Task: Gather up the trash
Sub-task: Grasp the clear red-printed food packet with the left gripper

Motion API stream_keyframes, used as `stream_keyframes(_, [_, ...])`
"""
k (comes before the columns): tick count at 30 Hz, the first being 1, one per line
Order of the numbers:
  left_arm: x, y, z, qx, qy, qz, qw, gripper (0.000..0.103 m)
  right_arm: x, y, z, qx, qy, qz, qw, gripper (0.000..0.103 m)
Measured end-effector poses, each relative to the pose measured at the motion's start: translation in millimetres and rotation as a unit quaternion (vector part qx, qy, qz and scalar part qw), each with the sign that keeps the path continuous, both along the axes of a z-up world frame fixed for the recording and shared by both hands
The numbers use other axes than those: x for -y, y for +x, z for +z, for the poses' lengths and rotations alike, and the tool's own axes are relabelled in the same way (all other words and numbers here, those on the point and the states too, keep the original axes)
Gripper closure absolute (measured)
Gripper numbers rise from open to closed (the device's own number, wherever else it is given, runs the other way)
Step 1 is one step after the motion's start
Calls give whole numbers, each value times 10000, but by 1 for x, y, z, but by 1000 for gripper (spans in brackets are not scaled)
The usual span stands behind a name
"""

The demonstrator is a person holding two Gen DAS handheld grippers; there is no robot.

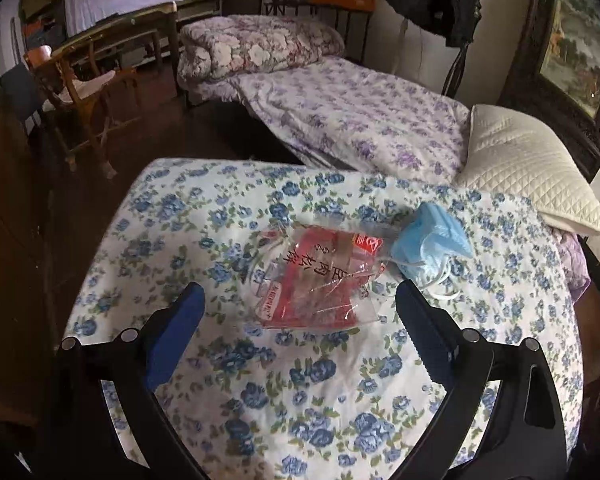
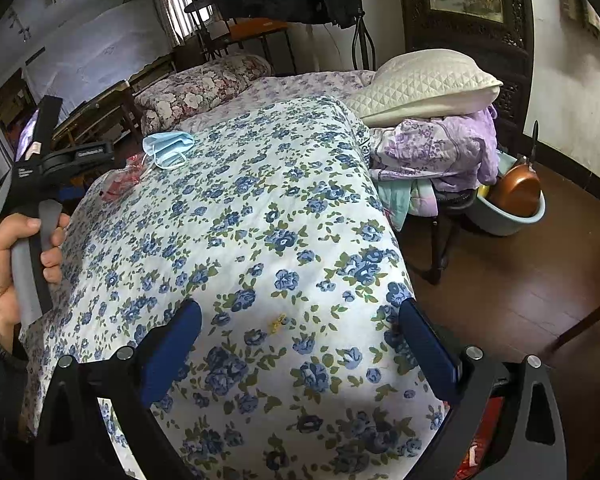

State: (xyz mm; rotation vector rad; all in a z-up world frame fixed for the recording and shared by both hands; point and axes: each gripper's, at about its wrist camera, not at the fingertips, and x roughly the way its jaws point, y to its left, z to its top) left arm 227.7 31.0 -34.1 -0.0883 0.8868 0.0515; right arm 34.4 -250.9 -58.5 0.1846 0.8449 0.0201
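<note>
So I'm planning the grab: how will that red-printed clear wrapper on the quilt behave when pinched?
The wrapper looks like thin, creased film, so probably floppy and very light. Its glossy surface may slip. It lies flat on the soft quilt, so fabric could get pinched too.

The clear red snack wrapper (image 1: 316,280) carries large dark Chinese characters, of which 肉松 is legible; its small label text is unreadable.

wrapper (image 1: 316,280) on quilt (image 1: 260,400), mask (image 1: 432,240) touching its right

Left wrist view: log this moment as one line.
left claw: open | red wrapper: between fingers, ungripped | blue mask: beside wrapper | right claw: open, empty
</note>
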Motion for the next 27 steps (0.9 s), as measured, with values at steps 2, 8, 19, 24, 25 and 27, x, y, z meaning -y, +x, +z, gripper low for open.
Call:
stream_keyframes(2, [2, 1, -6, -84, 65, -64, 9999, 40, -3, 1, 0, -12, -79, 14, 10000, 6])
stream_keyframes(8, [-13, -20, -4, -134, 50, 52, 9999, 58, -8, -1, 0, 30, -290, 2, 9996, 6])
stream_keyframes(19, [-29, -106, 38, 44, -188, 884, 9959, 58, -31, 25, 17, 57, -264, 351, 9990, 6])
stream_keyframes(24, [-29, -115, 30, -77, -323, 1102, 9934, 58, -51, 67, 29, 79, -343, 542, 9979, 6])
stream_keyframes(25, [-30, -112, 29, -92, -254, 1117, 9934, 58, -57, 78, 31, 56, -394, 607, 9974, 6])
stream_keyframes(27, [-35, -109, 29, -75, -225, 1156, 9930, 58, -70, 97, 35, 31, -527, 710, 9961, 6])
